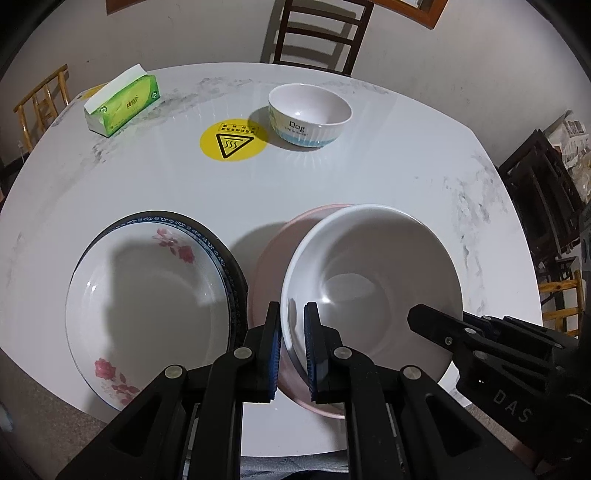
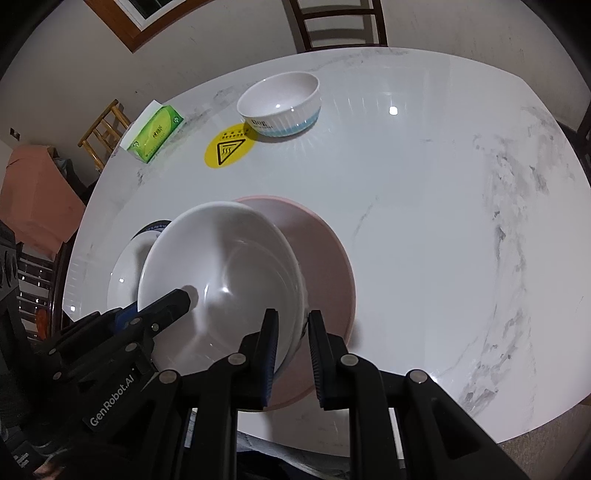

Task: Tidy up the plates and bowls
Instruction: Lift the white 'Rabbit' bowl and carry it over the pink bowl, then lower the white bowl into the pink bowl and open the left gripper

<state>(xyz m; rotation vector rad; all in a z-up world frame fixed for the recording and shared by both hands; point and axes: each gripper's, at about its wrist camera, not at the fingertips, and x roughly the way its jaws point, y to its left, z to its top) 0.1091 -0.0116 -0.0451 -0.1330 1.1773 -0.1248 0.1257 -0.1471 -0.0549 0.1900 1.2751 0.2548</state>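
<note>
On the near part of the marble surface [image 2: 424,229], a plain white bowl [image 1: 369,280] is held tilted above a pink plate [image 2: 317,266], its rim gripped from both sides. The left gripper [image 1: 293,354] has its jaws nearly closed on the bowl's left rim, one blue pad inside the wall and one outside. The right gripper [image 2: 292,360] clamps the opposite rim the same way, jaws narrowed around the thin wall. In the left wrist view the right gripper's finger shows low at the right, reaching onto the bowl's edge; in the right wrist view the left gripper's finger reaches into the bowl from the lower left.

Just left of the pink plate sits a rose-patterned plate [image 1: 147,314] nested on a blue-rimmed plate [image 1: 231,266]; these two touch, and the blue rim lies just beside the pink plate. Farther back, well apart from the stack, a small ribbed bowl [image 1: 309,115] with blue trim stands upright, its base overlapping a yellow warning sticker [image 1: 233,139]. A green tissue box [image 1: 123,101] lies at the far left. A dark wooden chair [image 1: 321,33] stands behind the surface.
</note>
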